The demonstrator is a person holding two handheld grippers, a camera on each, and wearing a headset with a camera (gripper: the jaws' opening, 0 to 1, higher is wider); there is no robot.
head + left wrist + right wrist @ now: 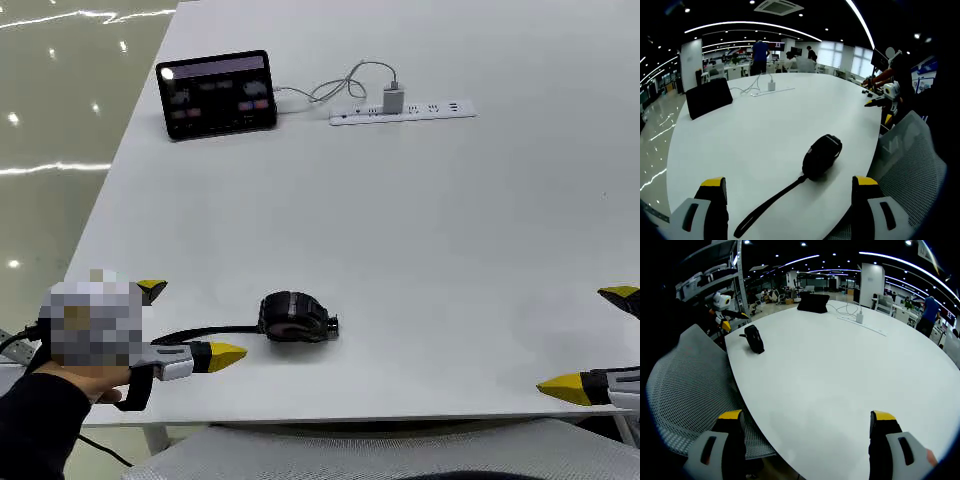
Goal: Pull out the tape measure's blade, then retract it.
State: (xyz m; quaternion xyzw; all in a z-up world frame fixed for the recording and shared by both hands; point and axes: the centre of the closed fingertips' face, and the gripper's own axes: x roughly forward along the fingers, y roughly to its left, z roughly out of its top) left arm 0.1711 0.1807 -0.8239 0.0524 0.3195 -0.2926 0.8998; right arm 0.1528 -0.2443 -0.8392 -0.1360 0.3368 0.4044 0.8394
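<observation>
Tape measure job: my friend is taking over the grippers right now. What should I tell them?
The left gripper is open and holds nothing. It is at the near edge of the table, and the end of the strap lies between its jaws.
The right gripper is open and empty, far off to the right along the same edge.
The tape measure is black and lies on the table just ahead of the left gripper, with its blade in.
Done: nothing yet.
Left: hold the tape measure, pull the blade out, then let it retract.
</observation>
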